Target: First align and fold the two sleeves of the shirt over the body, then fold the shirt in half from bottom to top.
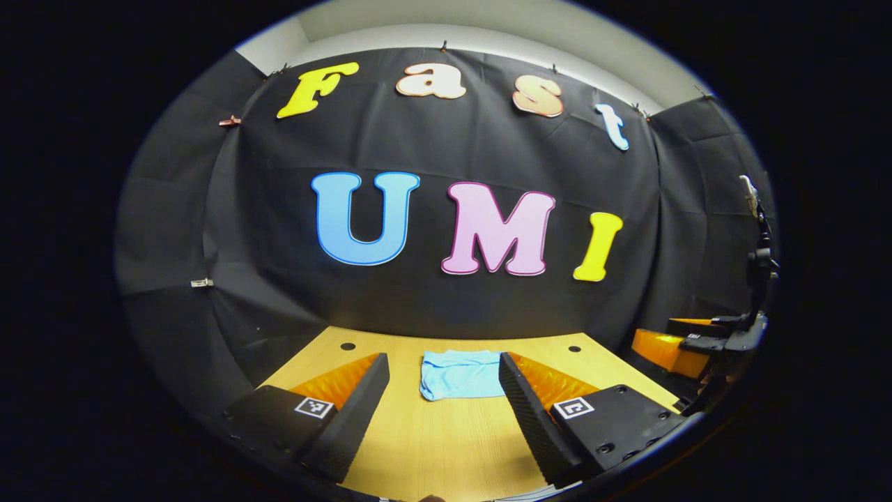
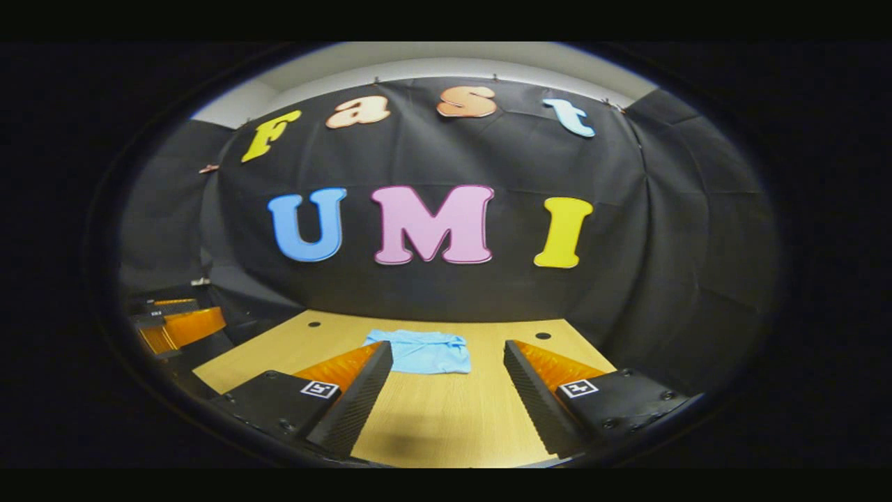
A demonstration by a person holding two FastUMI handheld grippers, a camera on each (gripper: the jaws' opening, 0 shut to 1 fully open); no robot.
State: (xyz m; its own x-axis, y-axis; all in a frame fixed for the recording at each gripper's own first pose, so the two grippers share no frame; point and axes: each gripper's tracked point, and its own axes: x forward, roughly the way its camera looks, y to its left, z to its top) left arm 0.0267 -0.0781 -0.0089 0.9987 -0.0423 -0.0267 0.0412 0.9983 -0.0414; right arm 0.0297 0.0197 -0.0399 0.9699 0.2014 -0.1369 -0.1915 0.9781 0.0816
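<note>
A light blue shirt (image 1: 460, 374) lies folded into a small rectangle on the wooden table (image 1: 446, 439), near its far edge. In the right gripper view the same shirt (image 2: 421, 352) lies ahead and a little left. My left gripper (image 1: 444, 387) is open, held above the table short of the shirt, nothing between its fingers. My right gripper (image 2: 447, 373) is open too, with bare table between its fingers. The right gripper (image 1: 697, 343) also appears at the right edge of the left gripper view, and the left gripper (image 2: 174, 324) at the left edge of the right gripper view.
Two small dark holes (image 1: 348, 346) (image 1: 573, 348) sit in the tabletop near the back corners. Black cloth closes the booth right behind the table. A dark stand (image 1: 759, 258) rises at the far right.
</note>
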